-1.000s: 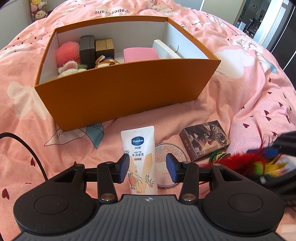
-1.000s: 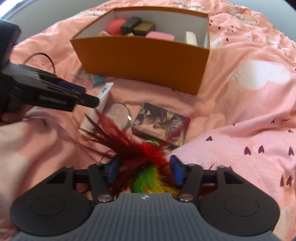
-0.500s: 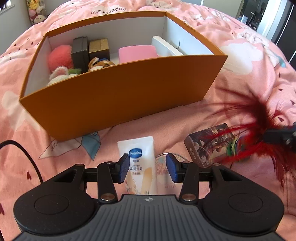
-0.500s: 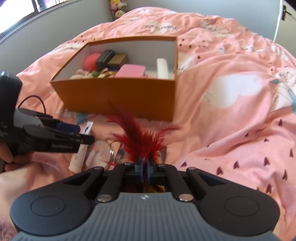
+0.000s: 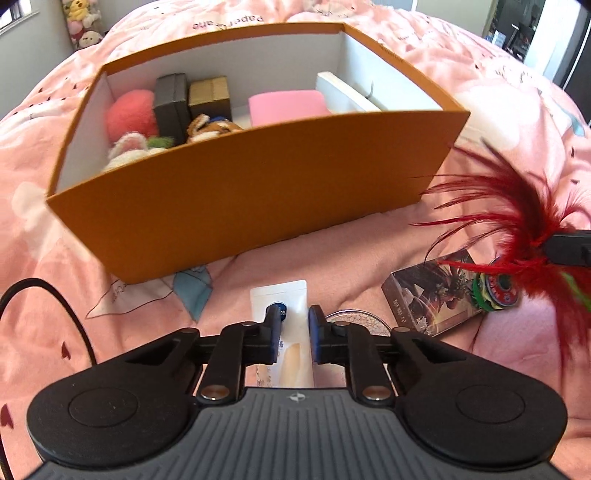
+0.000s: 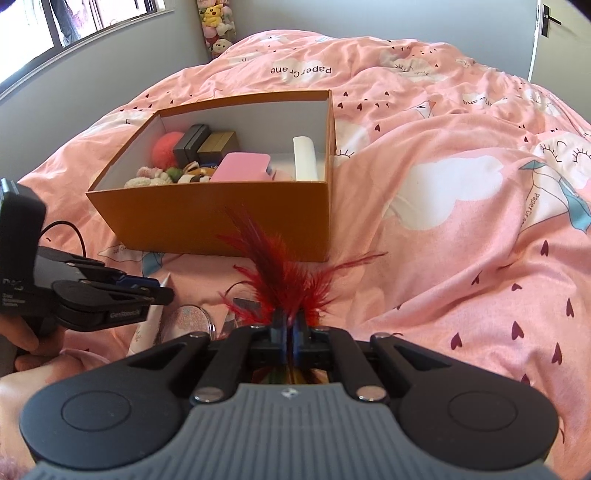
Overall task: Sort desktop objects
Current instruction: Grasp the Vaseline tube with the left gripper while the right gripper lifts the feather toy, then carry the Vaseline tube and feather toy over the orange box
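Note:
An orange box (image 5: 258,192) stands on the pink bed, also in the right wrist view (image 6: 221,218), holding several small items. My right gripper (image 6: 287,326) is shut on a red feathered shuttlecock (image 6: 284,280), held above the bed in front of the box; it shows at the right of the left wrist view (image 5: 517,236). My left gripper (image 5: 292,334) has closed on a white Vaseline tube (image 5: 284,332) lying on the bed; its pads (image 5: 274,332) touch the tube's sides. A round compact (image 5: 354,321) and a card box (image 5: 432,299) lie right of the tube.
The box holds a pink pompom (image 5: 131,114), a black case (image 5: 170,99), a gold box (image 5: 210,94), a pink pad (image 5: 286,105) and a white slab (image 5: 347,92). A black cable (image 5: 44,295) lies at left. Plush toys (image 6: 218,26) stand far back.
My left gripper's jaws have narrowed from wide open onto the tube while moving forward. My right gripper closed on the shuttlecock and lifted it off the bed.

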Demonstrator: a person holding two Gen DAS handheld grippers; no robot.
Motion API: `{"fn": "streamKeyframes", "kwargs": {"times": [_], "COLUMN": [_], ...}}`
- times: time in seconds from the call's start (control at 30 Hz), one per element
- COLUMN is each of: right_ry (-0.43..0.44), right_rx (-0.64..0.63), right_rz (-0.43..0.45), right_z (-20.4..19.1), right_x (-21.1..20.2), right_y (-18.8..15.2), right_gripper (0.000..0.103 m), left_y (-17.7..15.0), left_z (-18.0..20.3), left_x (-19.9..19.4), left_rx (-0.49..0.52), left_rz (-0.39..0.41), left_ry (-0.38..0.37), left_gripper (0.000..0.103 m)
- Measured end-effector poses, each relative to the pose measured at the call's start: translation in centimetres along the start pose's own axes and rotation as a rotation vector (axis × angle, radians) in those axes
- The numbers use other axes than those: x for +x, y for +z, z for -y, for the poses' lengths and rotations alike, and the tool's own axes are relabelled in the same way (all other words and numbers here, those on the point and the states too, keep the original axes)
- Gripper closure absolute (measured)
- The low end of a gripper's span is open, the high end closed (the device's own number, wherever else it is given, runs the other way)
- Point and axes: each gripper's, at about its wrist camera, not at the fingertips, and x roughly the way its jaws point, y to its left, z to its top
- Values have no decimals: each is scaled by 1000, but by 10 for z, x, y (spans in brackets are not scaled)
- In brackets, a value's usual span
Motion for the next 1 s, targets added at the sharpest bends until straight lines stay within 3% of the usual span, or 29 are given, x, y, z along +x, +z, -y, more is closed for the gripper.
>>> {"fn": "streamKeyframes", "kwargs": {"times": [0.27,0.5,0.7,0.73,0.83,1.0], "right_ry": [-4,14,28,29,9,-14], "right_rx": [7,28,60,61,61,67], "right_rz": [15,-17,-30,-29,-30,-41], "right_z": [2,4,10,11,11,13], "right_x": [0,12,23,24,30,40], "right_y": [4,5,5,5,7,6], "right_gripper": [103,103,93,89,60,49], "left_y": [-5,-4,-6,-7,-8,-7], "left_z": [-29,-47,-59,-61,-63,-65], "left_x": [-34,-30,-18,-16,-14,-12], "left_rx": [-84,-158,-207,-216,-236,-250], "left_rz": [22,-3,-29,-33,-34,-37], "left_ry": [-42,-39,-40,-44,-57,-66], "left_gripper": [90,90,89,89,89,89]}}
